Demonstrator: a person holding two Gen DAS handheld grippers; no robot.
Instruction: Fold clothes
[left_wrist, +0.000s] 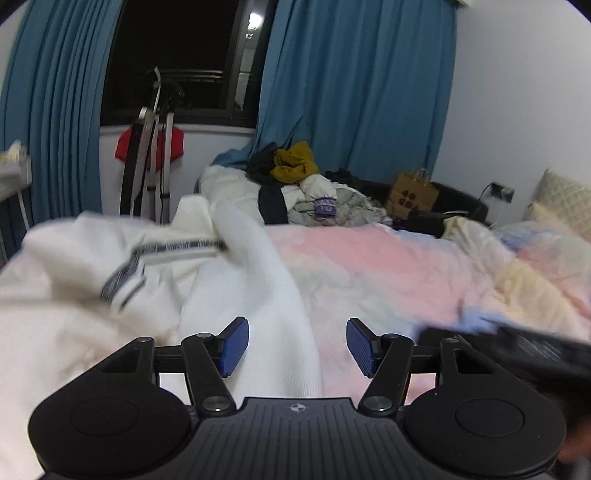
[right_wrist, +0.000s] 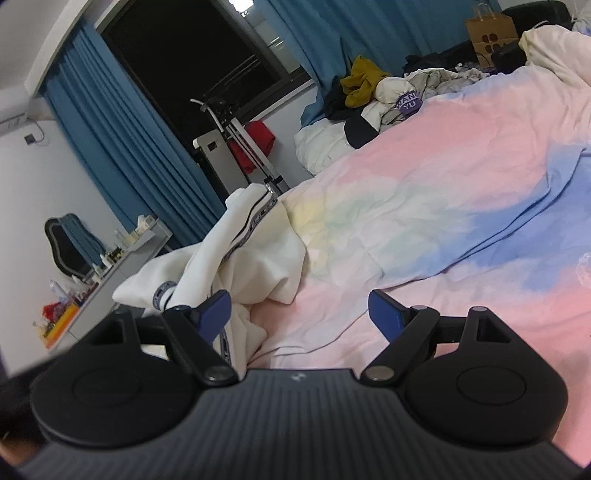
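In the left wrist view, your left gripper (left_wrist: 297, 347) hung with jaws apart and empty over the white garment (left_wrist: 110, 266), whose bulk lay to its left on the bed (left_wrist: 388, 266). In the right wrist view, your right gripper (right_wrist: 299, 314) was spread wide too, the garment crumpled just left of it, nearer your left hand.

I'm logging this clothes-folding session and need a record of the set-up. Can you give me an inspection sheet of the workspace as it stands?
Surface: pastel pink, blue and yellow bedspread, wrinkled.
Job's things: white garment with dark striped trim, crumpled at the bed's edge, not yet folded.
Clutter: heap of mustard, black and white clothes at the far end; brown paper bag beyond it.
Grippers: left tool open, empty, over the garment; right tool open, empty, one finger beside the garment.
Cables: a wall plug with lead.
Surroundings: blue curtains, dark window, cluttered dresser.
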